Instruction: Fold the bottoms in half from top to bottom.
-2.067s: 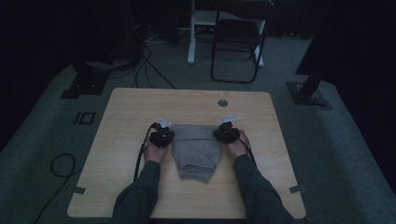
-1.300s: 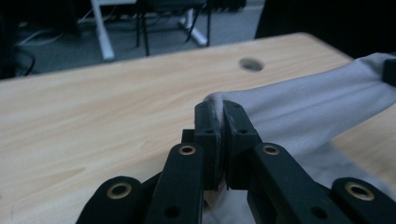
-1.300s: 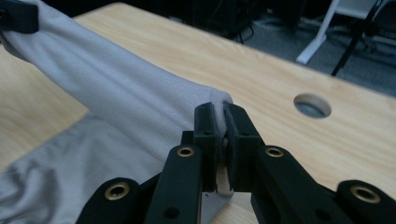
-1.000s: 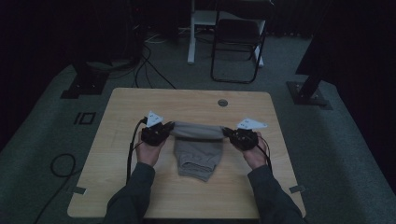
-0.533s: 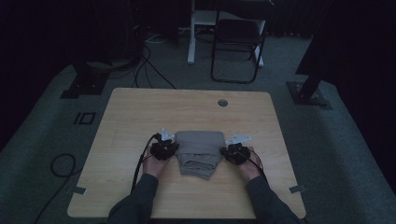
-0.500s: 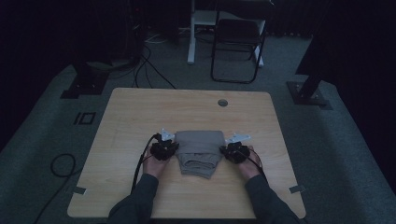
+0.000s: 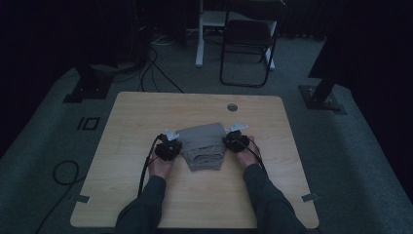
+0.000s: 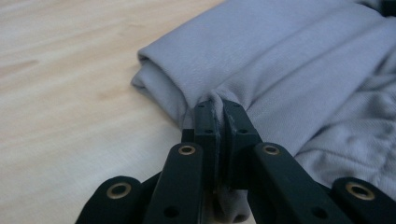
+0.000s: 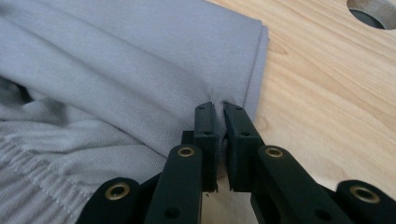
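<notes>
A folded grey garment (image 7: 203,145) lies at the centre of the frame on a wooden table (image 7: 146,112). The left claw (image 7: 168,147) pinches its left edge, the right claw (image 7: 235,140) its right edge, each closed tight on a fold of cloth.

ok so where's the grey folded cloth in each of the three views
High view: grey folded cloth at table centre, between the two grippers.
Left gripper view: fills the upper right, its edge pinched in the fingers.
Right gripper view: fills the left and top, its edge pinched too.
Shared landmark: the light wooden table.
</notes>
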Available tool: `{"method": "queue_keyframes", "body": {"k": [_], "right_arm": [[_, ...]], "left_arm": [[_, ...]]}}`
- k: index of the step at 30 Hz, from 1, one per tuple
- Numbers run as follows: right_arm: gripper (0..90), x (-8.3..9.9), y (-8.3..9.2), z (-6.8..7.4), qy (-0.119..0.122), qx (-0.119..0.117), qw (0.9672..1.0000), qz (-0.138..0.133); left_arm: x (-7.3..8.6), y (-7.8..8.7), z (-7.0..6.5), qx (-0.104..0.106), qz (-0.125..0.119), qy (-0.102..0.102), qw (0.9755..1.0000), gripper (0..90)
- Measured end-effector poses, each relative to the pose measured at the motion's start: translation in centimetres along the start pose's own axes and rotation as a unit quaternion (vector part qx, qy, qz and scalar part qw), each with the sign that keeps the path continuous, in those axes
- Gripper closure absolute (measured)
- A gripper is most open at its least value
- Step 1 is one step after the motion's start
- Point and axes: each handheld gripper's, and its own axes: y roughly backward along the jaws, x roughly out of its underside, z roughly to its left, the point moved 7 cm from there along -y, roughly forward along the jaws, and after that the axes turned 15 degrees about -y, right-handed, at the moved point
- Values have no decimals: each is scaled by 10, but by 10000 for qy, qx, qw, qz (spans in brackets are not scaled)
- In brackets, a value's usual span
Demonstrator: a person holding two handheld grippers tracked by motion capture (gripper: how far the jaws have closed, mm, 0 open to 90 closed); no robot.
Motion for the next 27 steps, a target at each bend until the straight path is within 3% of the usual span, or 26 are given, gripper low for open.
{"method": "queue_keyframes", "body": {"k": [5, 9, 11, 14, 18, 22, 25, 27], "right_arm": [[856, -9, -3, -2, -214, -51, 9997, -74], [856, -21, 14, -3, -414, -267, 9980, -397], [856, -30, 26, -5, -470, -359, 9963, -620], [857, -44, 45, -5, -513, -452, 9928, -986], [857, -57, 70, -1, -442, -563, 9877, -1394], [855, -48, 82, 7, -191, -638, 9873, -1444], [849, -31, 88, 13, -176, -827, 9858, -1452], [848, -17, 90, 17, -70, -877, 9860, -1418]], "left_arm": [[-13, -6, 19, -73, -174, 349, 9992, 856], [-31, 12, 32, -35, -630, 388, 9972, 856], [-40, 24, 36, 6, -902, 419, 9950, 857], [-53, 43, 41, 93, -1321, 533, 9898, 859], [-59, 59, 41, 163, -1580, 511, 9860, 858], [-53, 66, 37, 278, -1647, 462, 9849, 858], [-42, 69, 31, 443, -1659, 471, 9840, 857], [-32, 69, 25, 560, -1582, 444, 9848, 854]]}}
